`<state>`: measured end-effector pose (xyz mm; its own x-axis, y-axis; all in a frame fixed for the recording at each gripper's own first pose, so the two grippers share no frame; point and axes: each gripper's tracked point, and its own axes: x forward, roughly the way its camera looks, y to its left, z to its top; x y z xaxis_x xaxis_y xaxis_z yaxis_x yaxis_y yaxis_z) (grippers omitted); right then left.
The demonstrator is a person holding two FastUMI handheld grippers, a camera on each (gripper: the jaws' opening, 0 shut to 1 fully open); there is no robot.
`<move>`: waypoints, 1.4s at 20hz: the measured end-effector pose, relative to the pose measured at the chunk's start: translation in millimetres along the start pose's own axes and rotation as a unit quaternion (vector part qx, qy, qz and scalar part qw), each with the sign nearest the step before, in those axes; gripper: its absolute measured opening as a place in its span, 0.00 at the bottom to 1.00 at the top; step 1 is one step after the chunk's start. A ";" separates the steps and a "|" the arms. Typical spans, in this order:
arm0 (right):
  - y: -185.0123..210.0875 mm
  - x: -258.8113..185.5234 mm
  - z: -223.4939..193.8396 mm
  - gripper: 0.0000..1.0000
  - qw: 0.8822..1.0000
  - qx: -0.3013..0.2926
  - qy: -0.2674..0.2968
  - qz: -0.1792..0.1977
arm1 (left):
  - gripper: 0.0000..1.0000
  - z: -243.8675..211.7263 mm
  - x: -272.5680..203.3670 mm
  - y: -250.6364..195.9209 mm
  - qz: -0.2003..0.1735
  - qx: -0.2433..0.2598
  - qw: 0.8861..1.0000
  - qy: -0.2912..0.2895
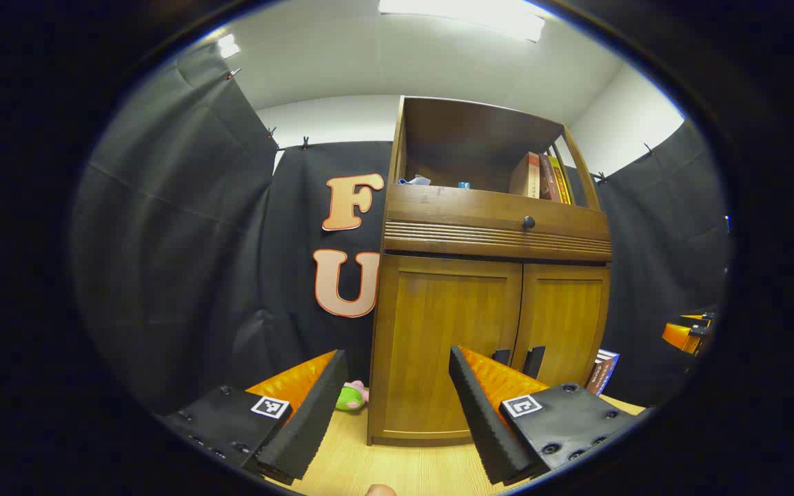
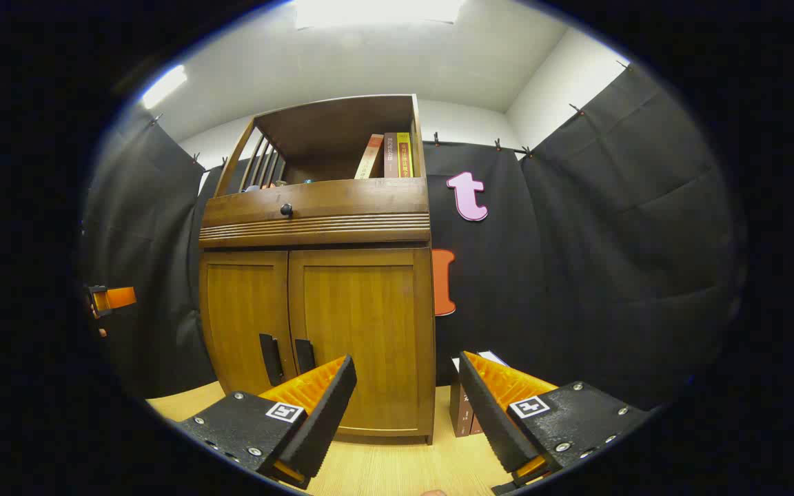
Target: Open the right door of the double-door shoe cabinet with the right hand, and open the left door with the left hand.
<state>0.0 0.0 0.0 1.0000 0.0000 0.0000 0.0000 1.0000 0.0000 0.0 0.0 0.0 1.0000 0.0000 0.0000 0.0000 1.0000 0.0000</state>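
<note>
Left tongs (image 1: 393, 406) and right tongs (image 2: 407, 413), both spread apart and empty, face the cabinet (image 2: 318, 331); both doors closed, neither handle touched.

Books (image 1: 540, 177) stand upright on the open top shelf. A green and pink soft toy (image 1: 351, 397) lies on the pale wooden floor (image 1: 397, 468). A box (image 2: 464, 406), perhaps of books, stands on the floor just beside the wall cloth.

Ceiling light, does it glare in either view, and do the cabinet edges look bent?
Left gripper view: ceiling light blows out white, shoe cabinet edges bow outward. Right gripper view: light equally washed out, cabinet leans and curves; both sharp, doors evenly lit.
</note>
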 end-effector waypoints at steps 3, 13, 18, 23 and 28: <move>-6.4 -2.1 10.6 1.00 1.000 -0.005 -0.011 -0.009 | 0.95 7.5 -5.0 -6.0 -0.005 0.010 1.000 -0.010; -9.1 3.6 2.5 0.93 1.000 0.014 0.007 -0.005 | 0.96 9.2 -5.4 -17.6 -0.016 0.006 1.000 -0.001; -6.0 -1.0 6.5 0.93 1.000 0.006 -0.001 -0.009 | 0.95 6.9 -5.2 -21.3 -0.022 0.004 1.000 0.002; 0.5 3.5 -0.3 0.93 1.000 0.005 0.004 -0.001 | 0.96 3.4 -6.3 -15.9 -0.019 0.002 1.000 0.004; 21.2 10.5 -18.1 0.93 1.000 0.010 0.015 0.009 | 0.95 -3.3 -7.9 -14.5 -0.025 0.007 1.000 0.013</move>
<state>10.5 21.2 -18.1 0.9994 0.0189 -0.0306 -0.0183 0.9996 0.0201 -7.9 -14.5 -3.3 0.9983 -0.0507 -0.0273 0.0511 0.9986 0.0137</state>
